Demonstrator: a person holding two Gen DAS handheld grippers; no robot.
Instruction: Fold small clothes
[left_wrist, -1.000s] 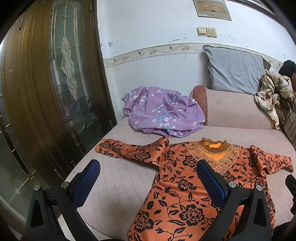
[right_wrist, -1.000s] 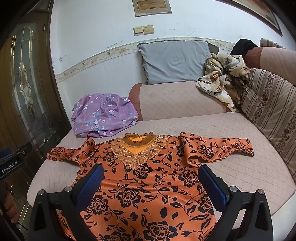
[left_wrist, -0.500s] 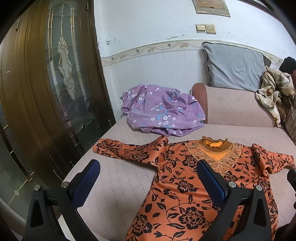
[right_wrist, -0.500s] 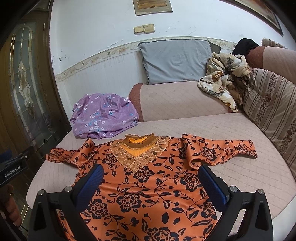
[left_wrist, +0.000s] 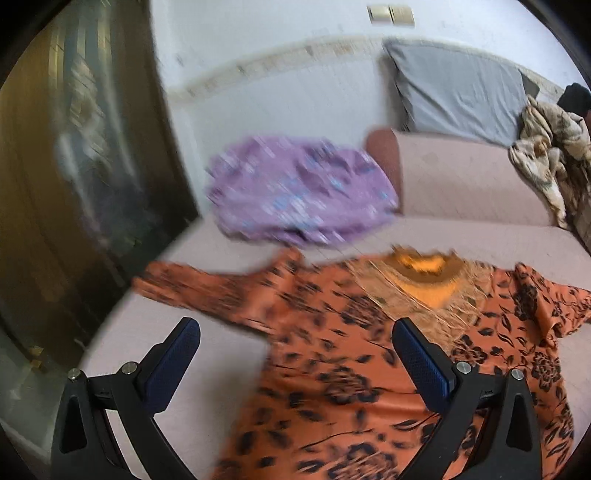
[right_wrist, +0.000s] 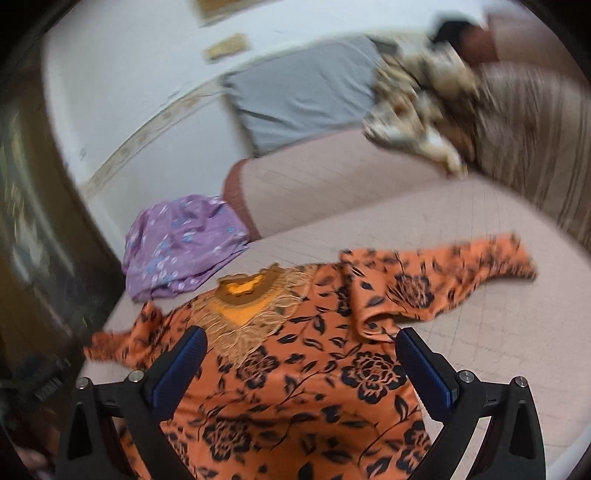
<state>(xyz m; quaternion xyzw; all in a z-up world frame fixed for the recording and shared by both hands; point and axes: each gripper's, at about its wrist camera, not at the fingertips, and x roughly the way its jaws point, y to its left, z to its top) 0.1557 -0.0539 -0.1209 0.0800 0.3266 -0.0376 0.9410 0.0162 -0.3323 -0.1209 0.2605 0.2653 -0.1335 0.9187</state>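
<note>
Orange floral top lies spread face-up on the sofa seat, collar toward the backrest, both sleeves out to the sides; purple garment heaped just beyond the collar. Left gripper and right gripper hover above the top, jaws spread wide, holding nothing. Both views blurred. Judged step: approach, no fold begun. Next move likely calls for each gripper to pinch a sleeve or shoulder edge and carry it inward over the body.

Orange top with black flowers; purple cloth, pale-flowered.
</note>
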